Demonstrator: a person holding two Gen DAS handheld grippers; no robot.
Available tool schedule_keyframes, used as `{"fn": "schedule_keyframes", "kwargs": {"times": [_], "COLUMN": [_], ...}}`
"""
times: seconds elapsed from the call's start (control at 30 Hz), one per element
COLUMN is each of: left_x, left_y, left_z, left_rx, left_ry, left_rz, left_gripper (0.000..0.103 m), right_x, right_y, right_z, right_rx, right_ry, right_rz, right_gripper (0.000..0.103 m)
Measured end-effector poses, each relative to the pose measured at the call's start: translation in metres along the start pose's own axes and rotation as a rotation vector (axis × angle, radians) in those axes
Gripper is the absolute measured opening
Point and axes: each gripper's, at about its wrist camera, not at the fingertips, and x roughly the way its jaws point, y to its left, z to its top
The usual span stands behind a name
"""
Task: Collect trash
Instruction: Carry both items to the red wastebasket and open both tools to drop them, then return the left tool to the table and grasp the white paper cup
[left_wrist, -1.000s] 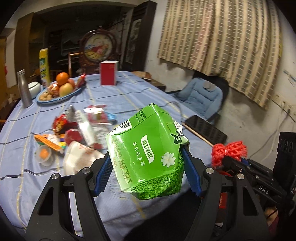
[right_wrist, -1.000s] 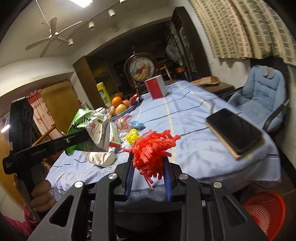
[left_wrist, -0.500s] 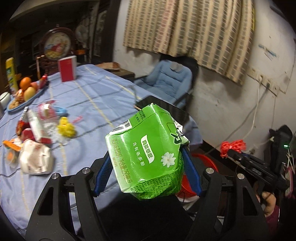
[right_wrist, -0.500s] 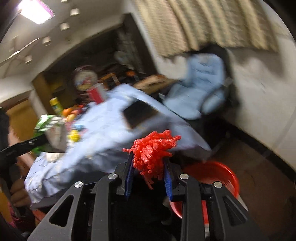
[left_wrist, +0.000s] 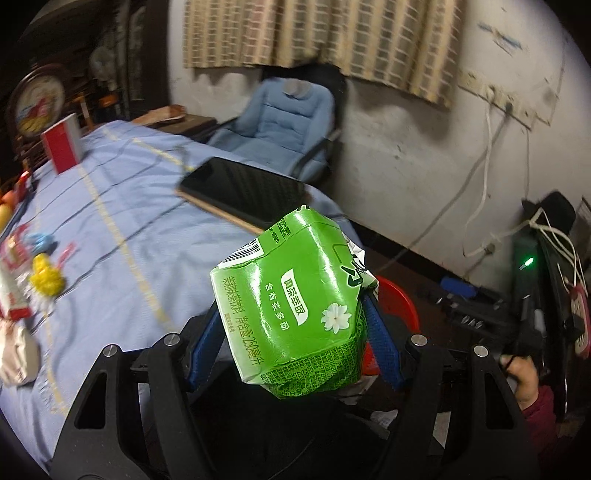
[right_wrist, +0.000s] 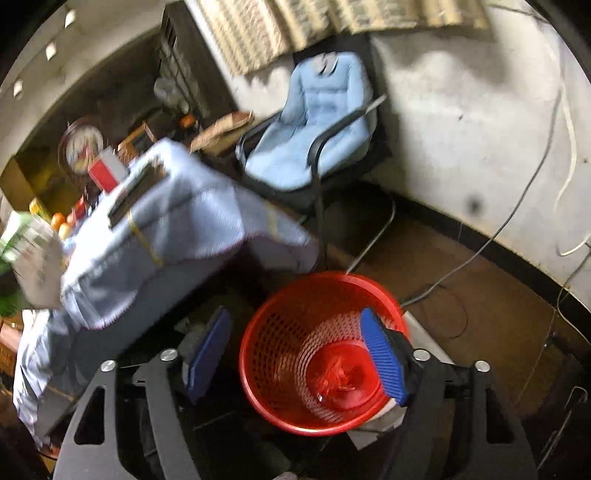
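— What does the right wrist view show that the left misses?
— The red basket (right_wrist: 321, 354) on the floor, red scrap (right_wrist: 338, 376) lying inside. The right gripper (right_wrist: 295, 354) tilts down over it, jaws opening, nothing between them.
— And the left?
— The left gripper (left_wrist: 295, 332) angles downward, clamped on the green carton (left_wrist: 291, 310), beyond the table (left_wrist: 122, 206) edge.

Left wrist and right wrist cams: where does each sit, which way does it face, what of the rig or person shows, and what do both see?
Left wrist: on the left tool, looking forward and down past the table edge; its blue fingers clamp a green carton; a hand shows far right.
Right wrist: on the right tool, looking down into the red basket; its jaws are opening, nothing between them, red scrap lies in the basket.
Shared: blue chair, table, basket, carton.
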Motion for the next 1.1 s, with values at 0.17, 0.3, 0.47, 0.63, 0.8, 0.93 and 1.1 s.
{"fn": "schedule_keyframes", "kwargs": {"times": [0.17, 0.3, 0.47, 0.63, 0.8, 0.93, 1.1], "left_x": [0.034, 0.063, 0.092, 0.081, 0.06, 0.042, 0.02], "left_y": [-0.039, -0.067, -0.088, -0.083, -0.066, -0.048, -0.026], "left_z": [0.01, 0.022, 0.027, 0.026, 0.024, 0.02, 0.015], "left_rx": [0.08, 0.125, 0.153, 0.143, 0.116, 0.079, 0.027], "left_ry": [0.053, 0.092, 0.134, 0.114, 0.075, 0.047, 0.011], "left_rz": [-0.053, -0.106, -0.075, -0.062, -0.008, 0.026, 0.058], "left_gripper": [0.069, 0.069, 0.087, 0.093, 0.094, 0.094, 0.094], "right_x": [-0.025, -0.033, -0.04, -0.041, -0.044, -0.05, -0.059], "right_y": [-0.023, -0.037, -0.049, -0.05, -0.037, -0.02, 0.002], "right_z": [0.005, 0.009, 0.007, 0.005, 0.006, 0.007, 0.009], "right_rx": [0.058, 0.091, 0.117, 0.113, 0.09, 0.054, 0.007], "right_ry": [-0.067, -0.086, -0.087, -0.087, -0.09, -0.093, -0.104], "right_rz": [0.003, -0.001, -0.003, 0.008, 0.036, 0.054, 0.075], "right_gripper": [0.079, 0.079, 0.08, 0.08, 0.08, 0.081, 0.085]}}
